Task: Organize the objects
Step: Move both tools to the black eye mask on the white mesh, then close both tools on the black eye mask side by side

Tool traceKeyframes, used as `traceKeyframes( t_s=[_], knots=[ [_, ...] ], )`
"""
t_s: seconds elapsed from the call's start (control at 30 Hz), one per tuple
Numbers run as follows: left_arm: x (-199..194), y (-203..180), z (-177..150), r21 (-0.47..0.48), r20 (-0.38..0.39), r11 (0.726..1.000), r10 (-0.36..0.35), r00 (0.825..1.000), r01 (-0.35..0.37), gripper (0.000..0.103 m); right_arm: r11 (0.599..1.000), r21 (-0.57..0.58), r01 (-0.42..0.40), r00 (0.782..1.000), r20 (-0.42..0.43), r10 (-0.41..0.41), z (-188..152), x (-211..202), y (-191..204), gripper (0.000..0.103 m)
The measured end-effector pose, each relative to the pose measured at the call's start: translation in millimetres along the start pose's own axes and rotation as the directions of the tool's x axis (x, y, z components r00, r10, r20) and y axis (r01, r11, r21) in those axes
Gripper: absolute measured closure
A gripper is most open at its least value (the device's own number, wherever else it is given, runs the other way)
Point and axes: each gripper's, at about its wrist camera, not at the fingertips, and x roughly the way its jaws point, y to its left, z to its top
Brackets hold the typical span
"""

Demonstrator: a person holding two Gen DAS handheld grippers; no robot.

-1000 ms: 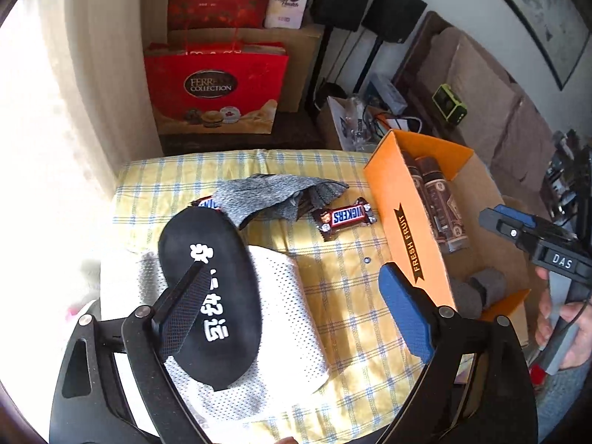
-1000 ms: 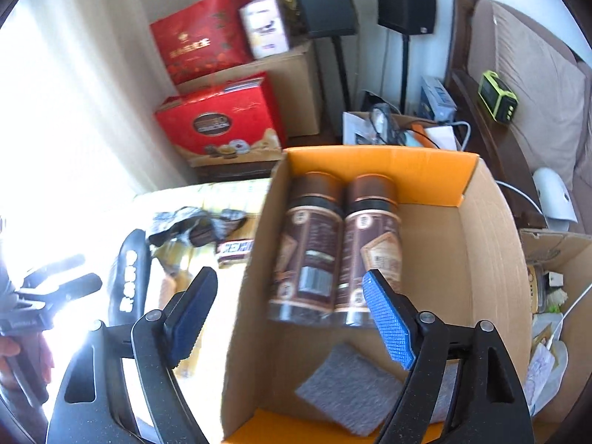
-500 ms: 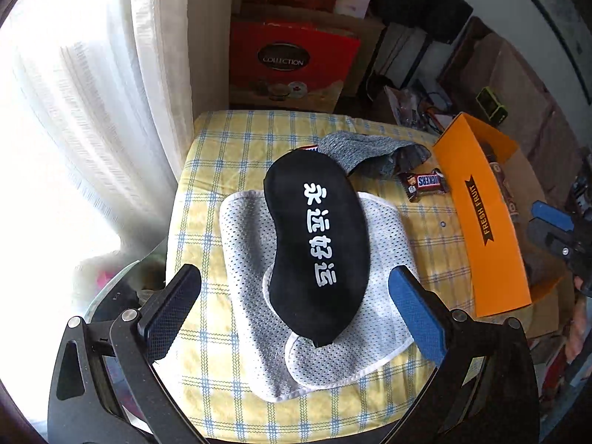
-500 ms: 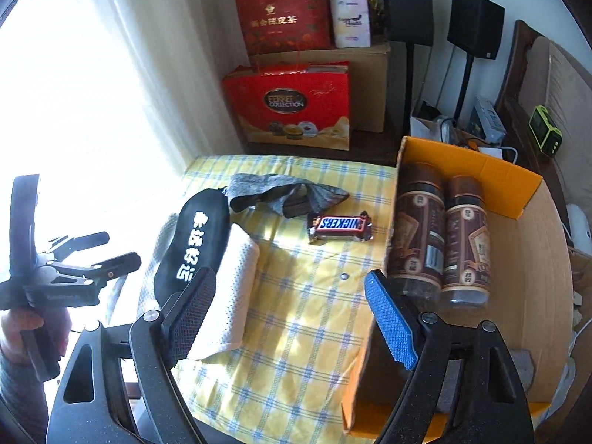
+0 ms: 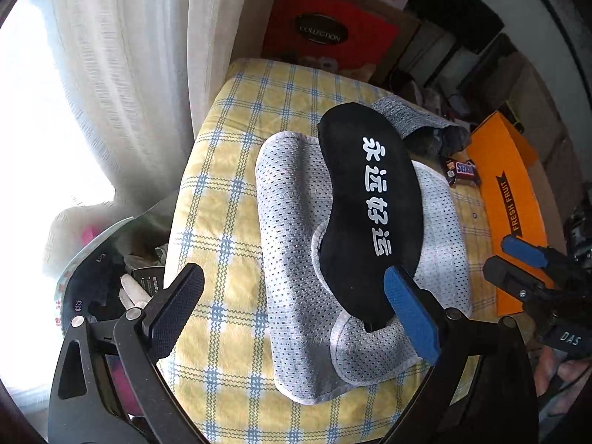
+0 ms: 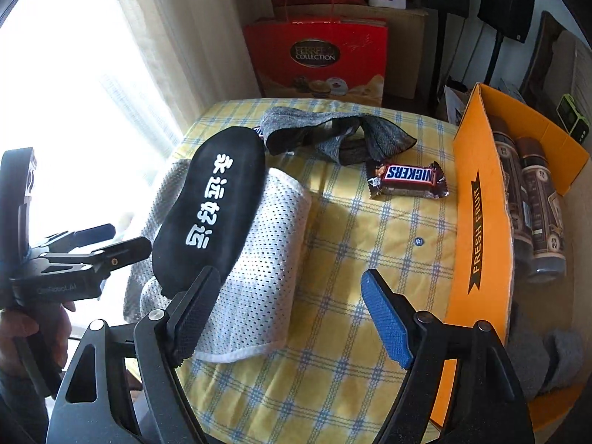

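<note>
We judge the black eye mask [image 5: 370,203] light, soft and floppy, best pinched at its near end, which overhangs the white mesh pad [image 5: 296,259] on the checked tablecloth [image 5: 229,185]. Our left gripper [image 5: 292,299] gapes empty, its blue pad beside that end; our right gripper [image 6: 292,307], jaws just narrowing yet still apart and empty, has the mask by its black pad.

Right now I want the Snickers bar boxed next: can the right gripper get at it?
Probably yes. The Snickers bar lies alone on the checked cloth, beside the orange box, nothing on it. The right gripper is open and empty, with only bare cloth between.
</note>
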Motion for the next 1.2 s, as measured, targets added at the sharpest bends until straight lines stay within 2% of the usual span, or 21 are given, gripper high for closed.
traceKeyframes(
  t_s=[0.2,0.3,0.4,0.47,0.6,0.67,0.87,1.0,1.2],
  knots=[
    [7,7,-1,-0.010,-0.010,1.000,-0.007,1.000,0.006,0.006,0.997,0.059,-0.040,0.998,-0.036,0.042,-6,24,-8,0.034],
    [9,10,-1,-0.026,-0.018,0.999,-0.022,1.000,0.022,0.012,0.996,0.077,-0.039,0.998,-0.044,0.043,-7,28,-10,0.035],
    [2,12,2,-0.043,0.020,0.999,-0.021,1.000,0.022,0.012,0.996,0.088,-0.025,1.000,-0.011,0.026,-5,21,-12,0.035],
    [-5,12,6,-0.054,0.050,0.998,-0.034,0.998,0.036,0.024,0.995,0.092,-0.029,1.000,0.014,0.028,-2,14,-11,0.039],
    [-9,7,16,-0.052,0.052,0.996,-0.075,0.996,0.077,0.033,0.994,0.099,-0.046,0.998,0.055,0.041,7,3,-8,0.051],
    [-7,1,20,-0.039,0.040,0.995,-0.087,0.995,0.089,0.041,0.994,0.090,-0.065,0.996,0.068,0.059,11,1,-3,0.056],
    [15,-12,27,-0.026,-0.012,0.996,-0.090,0.996,0.090,0.042,0.987,0.091,-0.134,0.991,0.011,0.133,18,26,14,0.060],
    [20,-13,28,-0.038,-0.025,0.995,-0.095,0.995,0.094,0.042,0.974,0.145,-0.173,0.983,-0.035,0.180,19,50,12,0.067],
    [12,-14,33,-0.028,-0.009,0.994,-0.106,0.994,0.106,0.042,0.972,0.161,-0.171,0.983,-0.040,0.179,19,60,9,0.066]
  ],
)
